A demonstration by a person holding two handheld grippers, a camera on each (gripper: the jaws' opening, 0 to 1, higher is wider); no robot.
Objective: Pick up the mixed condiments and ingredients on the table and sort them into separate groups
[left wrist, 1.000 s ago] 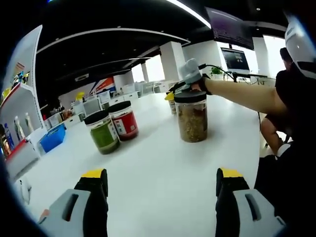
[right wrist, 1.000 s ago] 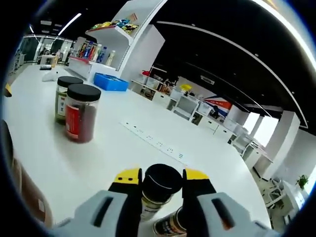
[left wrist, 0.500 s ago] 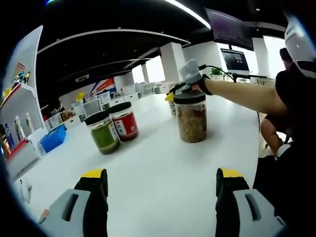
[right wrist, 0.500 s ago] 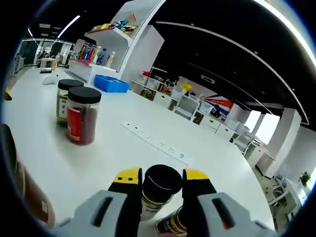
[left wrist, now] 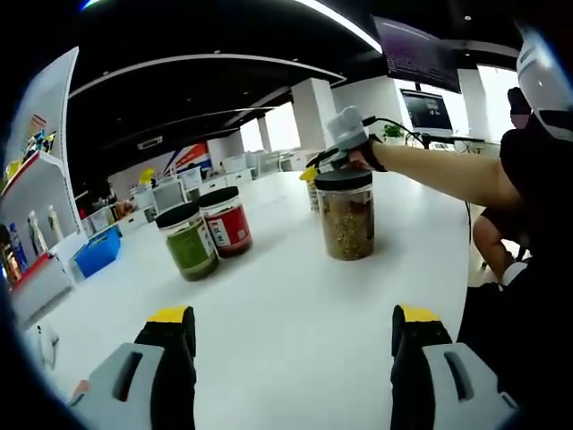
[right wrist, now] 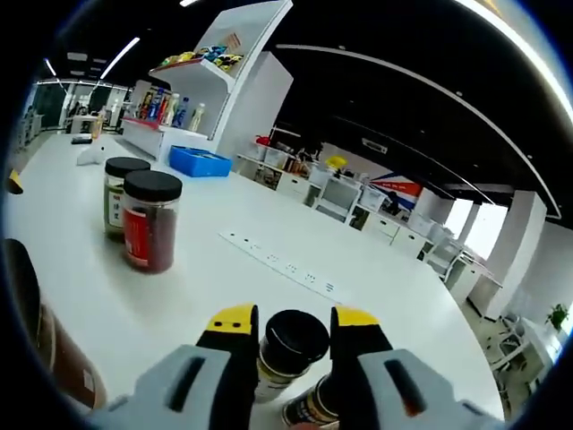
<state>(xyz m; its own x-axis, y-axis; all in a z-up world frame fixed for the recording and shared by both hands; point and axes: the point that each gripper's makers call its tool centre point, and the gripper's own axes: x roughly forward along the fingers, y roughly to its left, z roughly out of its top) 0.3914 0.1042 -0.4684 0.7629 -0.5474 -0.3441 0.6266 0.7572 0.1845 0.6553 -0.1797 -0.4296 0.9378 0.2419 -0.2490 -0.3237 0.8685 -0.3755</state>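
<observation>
White surface (left wrist: pixel 286 313) lies under our wide-open left tool (left wrist: pixel 293 333); our right tool (right wrist: pixel 288 328) squeezes a black-capped bottle (right wrist: pixel 288 348), red jar (right wrist: pixel 150 221) far ahead-left.

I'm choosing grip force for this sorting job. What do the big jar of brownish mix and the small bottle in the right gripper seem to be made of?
Big jar: clear wall, probably plastic though glass is possible, since the contents show through; black lid, likely plastic. Small bottle: glossy black cap, likely plastic; its body is largely hidden between the jaws of the right gripper, so I cannot tell.

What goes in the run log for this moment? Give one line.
left gripper: open, over bare table | right gripper: shut on black-capped bottle | red jar, green jar: standing together
</observation>
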